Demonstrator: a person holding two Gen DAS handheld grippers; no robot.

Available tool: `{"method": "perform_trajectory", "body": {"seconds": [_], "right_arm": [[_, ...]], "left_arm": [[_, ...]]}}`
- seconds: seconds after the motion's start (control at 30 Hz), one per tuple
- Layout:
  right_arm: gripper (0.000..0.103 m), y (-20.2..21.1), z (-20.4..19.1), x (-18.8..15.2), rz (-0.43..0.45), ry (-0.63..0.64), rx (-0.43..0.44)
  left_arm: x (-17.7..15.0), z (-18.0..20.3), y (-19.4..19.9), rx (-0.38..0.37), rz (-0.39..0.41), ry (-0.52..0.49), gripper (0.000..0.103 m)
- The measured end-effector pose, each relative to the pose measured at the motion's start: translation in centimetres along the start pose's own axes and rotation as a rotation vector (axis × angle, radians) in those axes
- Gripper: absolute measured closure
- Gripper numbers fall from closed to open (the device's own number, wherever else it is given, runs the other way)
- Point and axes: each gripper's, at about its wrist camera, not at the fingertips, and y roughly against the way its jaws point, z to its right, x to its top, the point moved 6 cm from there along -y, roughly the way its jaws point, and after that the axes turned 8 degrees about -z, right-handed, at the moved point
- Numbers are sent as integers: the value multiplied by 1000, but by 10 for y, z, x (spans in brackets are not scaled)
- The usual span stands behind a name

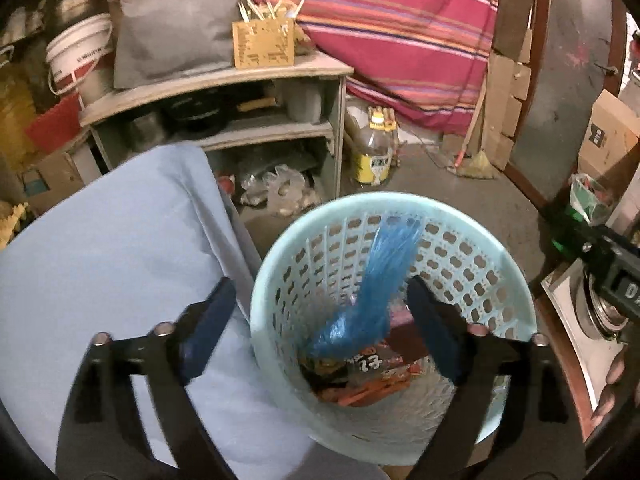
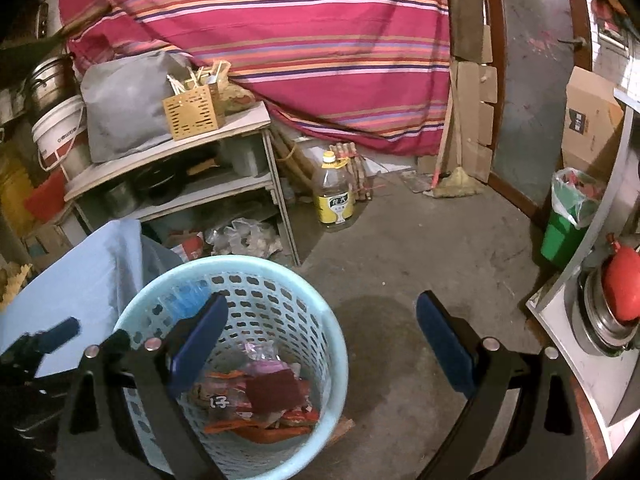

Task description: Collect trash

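Observation:
A pale blue perforated basket (image 1: 384, 199) (image 2: 240, 263) stands on the concrete floor. Orange and red snack wrappers (image 1: 360, 376) (image 2: 260, 392) lie at its bottom. My left gripper (image 1: 320, 284) hangs open over the basket's mouth. A blurred blue plastic bag (image 1: 376, 280) (image 2: 186, 296) is inside the basket between the fingers, and neither pad touches it. My right gripper (image 2: 323, 300) is open and empty, with its left finger over the basket and its right finger over bare floor.
A light blue cloth (image 1: 112, 248) drapes beside the basket on the left. Behind stand a cluttered shelf unit (image 2: 180, 196) and an oil bottle (image 2: 334, 196). A green bin with a bag liner (image 2: 568, 220) and a metal counter (image 2: 592, 368) are on the right.

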Motion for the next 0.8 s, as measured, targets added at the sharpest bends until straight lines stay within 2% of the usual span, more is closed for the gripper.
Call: {"method": "perform_trajectory", "body": {"seconds": [0.1, 0.17, 0.3, 0.4, 0.5, 0.63, 0.8], "right_arm": [[10, 0, -1, -1, -1, 12, 1], [10, 1, -5, -3, 1, 25, 4], [10, 8, -21, -6, 5, 40, 41], [10, 16, -40, -16, 3, 80, 68], [10, 32, -64, -33, 13, 134, 104], [10, 60, -98, -59, 31, 203, 190], [10, 87, -125, -108, 20, 247, 246]], "left_arm": [[-6, -5, 12, 32, 18, -14, 16], [-9, -15, 22, 51, 35, -4, 11], [-23, -38, 54, 99, 93, 19, 5], [-41, -61, 86, 132, 145, 43, 5], [-65, -80, 120, 162, 186, 64, 5], [-113, -109, 164, 236, 221, 89, 5], [-175, -145, 207, 225, 246, 189, 5]]}}
